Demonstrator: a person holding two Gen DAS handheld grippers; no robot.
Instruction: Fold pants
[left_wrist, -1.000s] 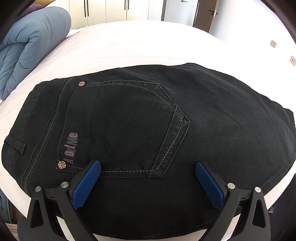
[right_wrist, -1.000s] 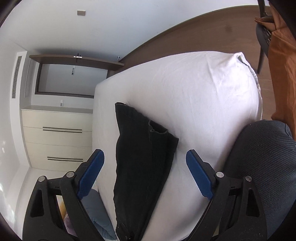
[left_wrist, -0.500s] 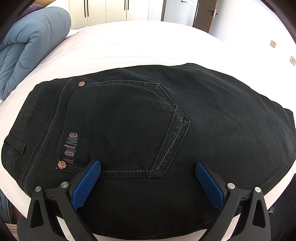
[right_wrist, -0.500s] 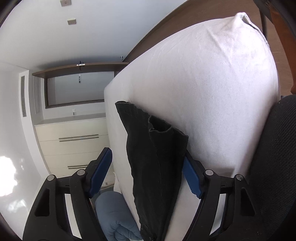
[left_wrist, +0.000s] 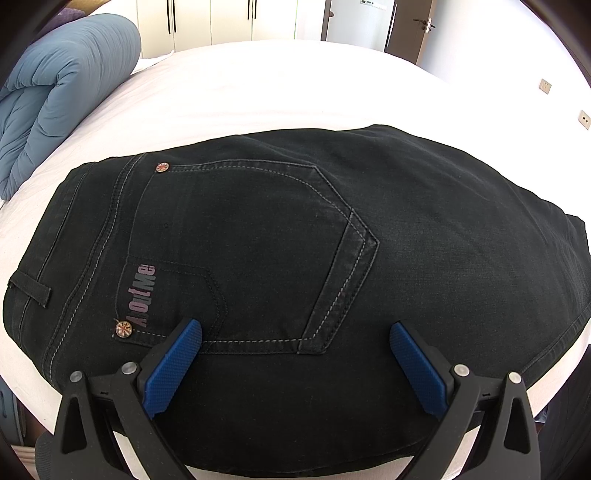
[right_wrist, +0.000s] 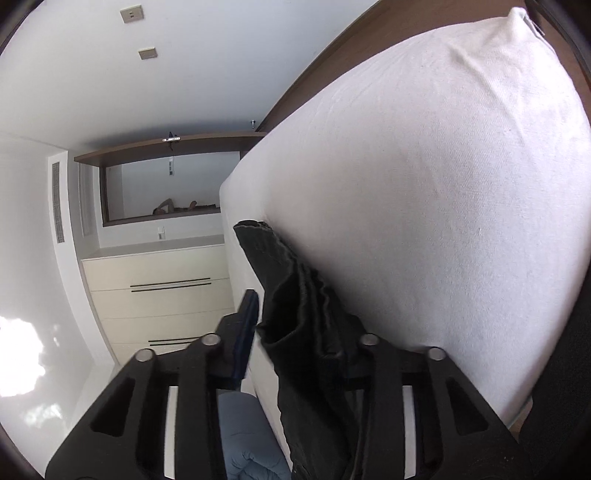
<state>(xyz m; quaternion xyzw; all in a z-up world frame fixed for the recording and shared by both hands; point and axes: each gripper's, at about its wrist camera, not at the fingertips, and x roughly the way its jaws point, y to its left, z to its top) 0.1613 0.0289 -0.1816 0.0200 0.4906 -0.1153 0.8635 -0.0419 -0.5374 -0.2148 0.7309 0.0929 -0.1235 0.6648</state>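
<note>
Black jeans (left_wrist: 295, 251) lie flat on the white bed (left_wrist: 258, 88), waistband at the left, back pocket up. My left gripper (left_wrist: 295, 354) is open and hovers over the near edge of the seat, blue pads (left_wrist: 173, 365) wide apart. In the right wrist view, rolled sideways, my right gripper (right_wrist: 295, 325) has closed on the leg end of the jeans (right_wrist: 295, 295) at the bed's edge. Its left blue pad (right_wrist: 245, 332) shows; the other finger is hidden behind the fabric.
A rolled blue duvet (left_wrist: 55, 96) lies at the bed's far left. Cream wardrobe doors (left_wrist: 229, 18) stand beyond the bed. A cream dresser (right_wrist: 159, 295) and white wall are in the right wrist view. A dark chair back (right_wrist: 565, 369) is at the right edge.
My right gripper moved in onto the leg end of the jeans and closed from wide open to shut on the fabric. The left gripper and the waist end have not moved.
</note>
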